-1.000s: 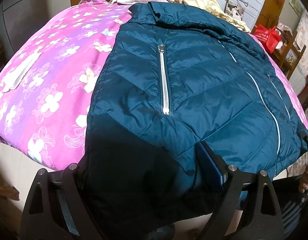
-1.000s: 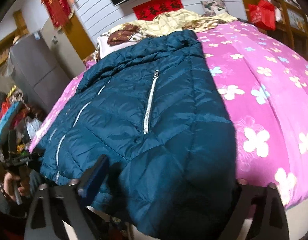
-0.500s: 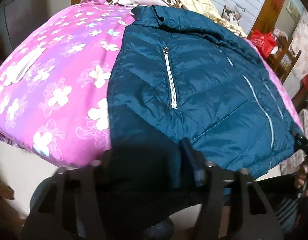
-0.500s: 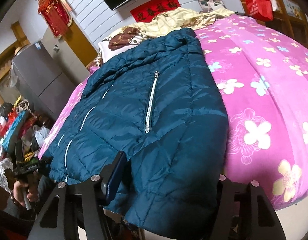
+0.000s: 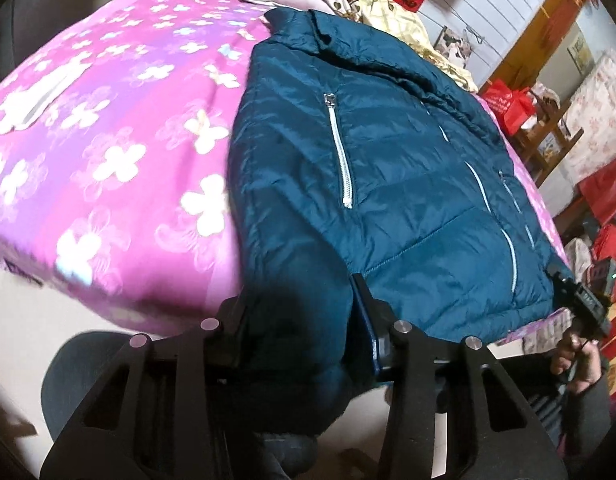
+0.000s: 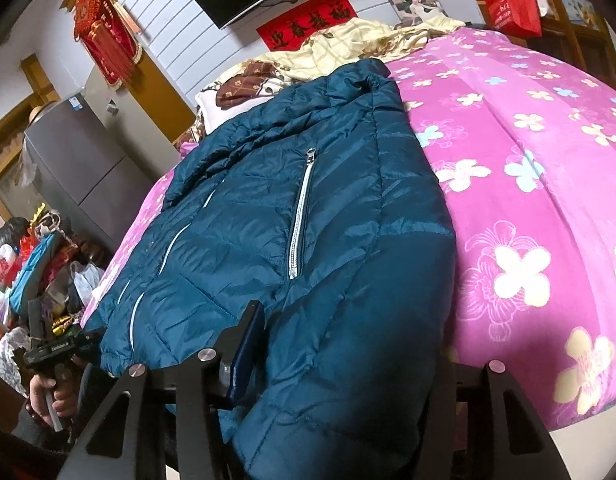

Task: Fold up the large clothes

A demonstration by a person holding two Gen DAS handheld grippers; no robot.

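A teal quilted jacket (image 5: pixel 408 184) (image 6: pixel 244 208) with silver pocket zips lies front up on a pink flowered bedspread (image 5: pixel 108 152) (image 6: pixel 540 184), its hem hanging over the near edge. My left gripper (image 5: pixel 296 304) straddles the hem's left corner. Its jaws are closing, and bunched fabric fills the gap against both pads. My right gripper (image 6: pixel 348 340) straddles the hem's right corner, jaws also closing. Its left pad lies on the quilting, and its right finger is hidden behind the cloth. Each gripper also shows small in the other's view, held in a hand.
Pillows and a yellow quilt (image 6: pixel 348 40) pile up at the bed's head. A grey fridge (image 6: pixel 80 160) and heaped bags (image 6: pixel 36 264) stand left of the bed. Red bags and wooden shelves (image 5: pixel 520 112) stand to its right.
Both grippers' jaws have narrowed around the jacket hem, from wide apart to tight on the fabric. The left gripper has shifted sideways along the hem and tilted. The right one stayed put.
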